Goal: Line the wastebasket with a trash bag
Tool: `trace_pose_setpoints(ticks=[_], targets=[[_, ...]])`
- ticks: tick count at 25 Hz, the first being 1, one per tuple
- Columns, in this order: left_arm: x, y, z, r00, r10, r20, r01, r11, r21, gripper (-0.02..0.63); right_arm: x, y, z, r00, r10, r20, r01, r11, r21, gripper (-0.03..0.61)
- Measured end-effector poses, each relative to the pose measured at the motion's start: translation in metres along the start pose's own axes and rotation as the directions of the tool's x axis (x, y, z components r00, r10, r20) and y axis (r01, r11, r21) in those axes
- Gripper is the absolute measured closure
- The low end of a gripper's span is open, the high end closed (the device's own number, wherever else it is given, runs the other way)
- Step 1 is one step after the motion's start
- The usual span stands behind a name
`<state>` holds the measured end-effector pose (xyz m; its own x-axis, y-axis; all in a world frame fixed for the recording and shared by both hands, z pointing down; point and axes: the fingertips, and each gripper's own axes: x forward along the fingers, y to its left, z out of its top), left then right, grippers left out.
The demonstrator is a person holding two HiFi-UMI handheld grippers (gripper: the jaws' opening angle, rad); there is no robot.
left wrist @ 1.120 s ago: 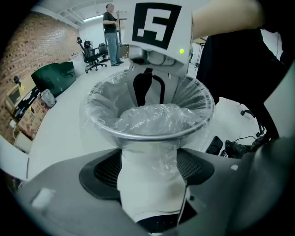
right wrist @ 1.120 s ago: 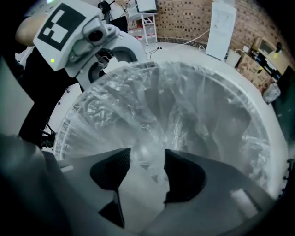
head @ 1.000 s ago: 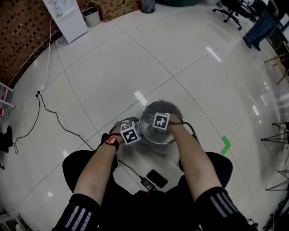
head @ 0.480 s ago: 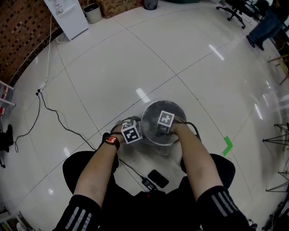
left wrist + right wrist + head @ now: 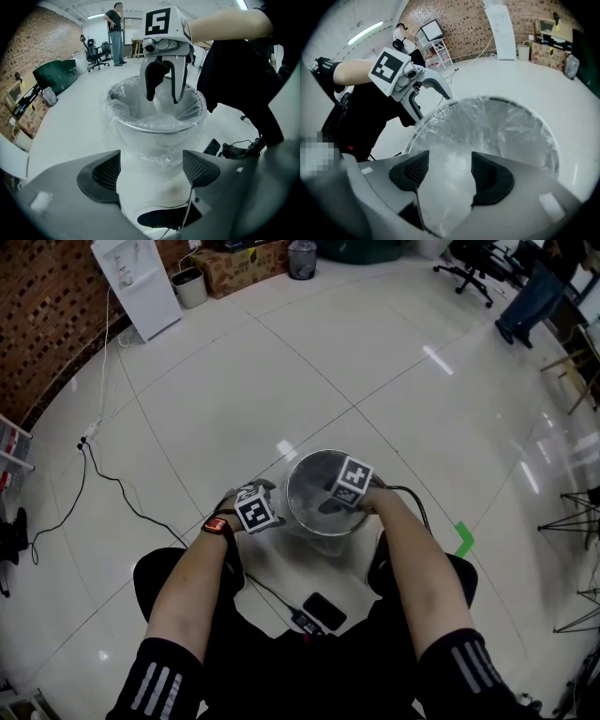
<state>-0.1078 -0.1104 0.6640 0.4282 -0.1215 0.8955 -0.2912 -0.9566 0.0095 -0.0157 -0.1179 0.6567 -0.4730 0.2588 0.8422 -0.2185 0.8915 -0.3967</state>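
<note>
The round wastebasket (image 5: 322, 521) stands on the floor between the person's knees, with a clear trash bag (image 5: 314, 486) inside it. In the left gripper view the bag (image 5: 154, 123) is folded out over the rim (image 5: 117, 123). My left gripper (image 5: 260, 515) hangs just left of the rim. Its jaws (image 5: 150, 171) are open and face the bag-covered wall without touching it. My right gripper (image 5: 343, 495) hovers over the mouth, open (image 5: 162, 96). Crumpled film (image 5: 446, 180) shows in the gap between its pads (image 5: 449, 176), and they do not press it.
A black phone (image 5: 325, 610) and a cable lie on the floor by the person's legs. A green tape mark (image 5: 464, 540) is to the right. Far back stand a white cabinet (image 5: 136, 282), a small bin (image 5: 190, 282), boxes (image 5: 239, 254) and office chairs (image 5: 473, 259).
The right gripper has risen from inside the basket to above its mouth. The left gripper has drawn slightly left and up, away from the rim.
</note>
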Motion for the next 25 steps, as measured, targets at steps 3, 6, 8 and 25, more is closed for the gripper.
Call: trace_pose_setpoints(ticks=[3,6,8,25], targets=[[-0.018,-0.008,0.008,1.0,-0.015,0.019,0.015,1.0,-0.004,0.204,-0.03,0.001,0.009,0.994,-0.076,0.082,0.077,0.997,-0.002,0.287],[-0.04,-0.005,0.022,0.999,0.027,0.046,-0.029,0.999,0.026,0.213,-0.062,0.005,0.018,0.973,-0.159,0.166,0.161,0.987,0.0,0.334],[-0.055,-0.007,0.034,0.997,0.033,0.069,-0.036,0.999,0.035,0.231,-0.082,0.009,0.02,0.956,-0.218,0.198,0.223,0.975,-0.004,0.409],[-0.14,-0.003,0.119,0.942,0.21,0.262,-0.235,0.97,0.066,0.618,-0.177,0.064,0.018,0.826,-0.391,0.406,0.388,0.917,0.093,0.571]])
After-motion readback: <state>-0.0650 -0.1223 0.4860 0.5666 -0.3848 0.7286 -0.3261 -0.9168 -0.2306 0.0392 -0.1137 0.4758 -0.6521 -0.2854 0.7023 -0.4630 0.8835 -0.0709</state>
